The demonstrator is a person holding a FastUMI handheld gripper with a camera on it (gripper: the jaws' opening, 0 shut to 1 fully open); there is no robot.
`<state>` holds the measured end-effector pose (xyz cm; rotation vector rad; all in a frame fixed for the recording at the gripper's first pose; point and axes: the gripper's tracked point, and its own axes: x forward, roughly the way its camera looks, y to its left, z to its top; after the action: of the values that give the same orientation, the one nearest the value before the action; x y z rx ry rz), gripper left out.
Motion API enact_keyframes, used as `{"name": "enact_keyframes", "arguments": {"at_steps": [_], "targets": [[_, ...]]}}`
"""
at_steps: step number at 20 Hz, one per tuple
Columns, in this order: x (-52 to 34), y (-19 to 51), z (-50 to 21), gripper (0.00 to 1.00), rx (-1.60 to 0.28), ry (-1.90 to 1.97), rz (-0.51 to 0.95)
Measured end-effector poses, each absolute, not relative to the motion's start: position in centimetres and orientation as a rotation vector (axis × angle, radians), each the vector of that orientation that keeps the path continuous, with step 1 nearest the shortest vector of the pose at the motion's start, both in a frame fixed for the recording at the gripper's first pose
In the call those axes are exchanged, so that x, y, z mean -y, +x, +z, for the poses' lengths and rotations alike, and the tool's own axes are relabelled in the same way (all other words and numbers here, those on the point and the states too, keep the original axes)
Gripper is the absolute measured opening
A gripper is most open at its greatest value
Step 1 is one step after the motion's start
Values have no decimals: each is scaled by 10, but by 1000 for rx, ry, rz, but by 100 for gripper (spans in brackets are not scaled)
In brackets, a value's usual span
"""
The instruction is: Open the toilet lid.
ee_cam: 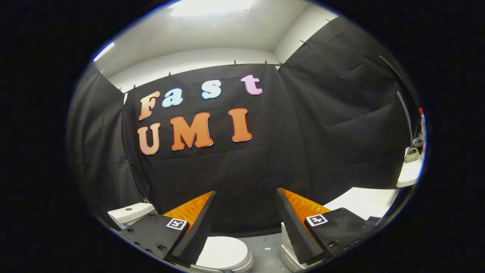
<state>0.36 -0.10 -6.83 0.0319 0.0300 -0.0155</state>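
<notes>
lid [223,252] lies flat and closed on the toilet, low down below and between the fingers, nearer the left one, well short of contact. the tank [130,213] shows behind it beside the left finger, so the hinge is likely at that far-left end and the free front edge points toward the right, near side; the lid's long axis seems to run from tank to front. the gripper [245,212] is spread wide, holding nothing, pointed at the cloth wall, probably held high for an approach from above. a white surface [363,199] sits off right, a white box [288,246] under the right finger.
</notes>
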Motion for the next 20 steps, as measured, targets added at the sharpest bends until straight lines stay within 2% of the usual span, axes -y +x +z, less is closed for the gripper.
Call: {"name": "enact_keyframes", "arguments": {"at_steps": [9,14,20], "targets": [[-62,23,-309,99,-446,246,-23],[-62,27,-394,99,-612,377,-43],[-42,-3,-483,98,-785,428,-91]]}}
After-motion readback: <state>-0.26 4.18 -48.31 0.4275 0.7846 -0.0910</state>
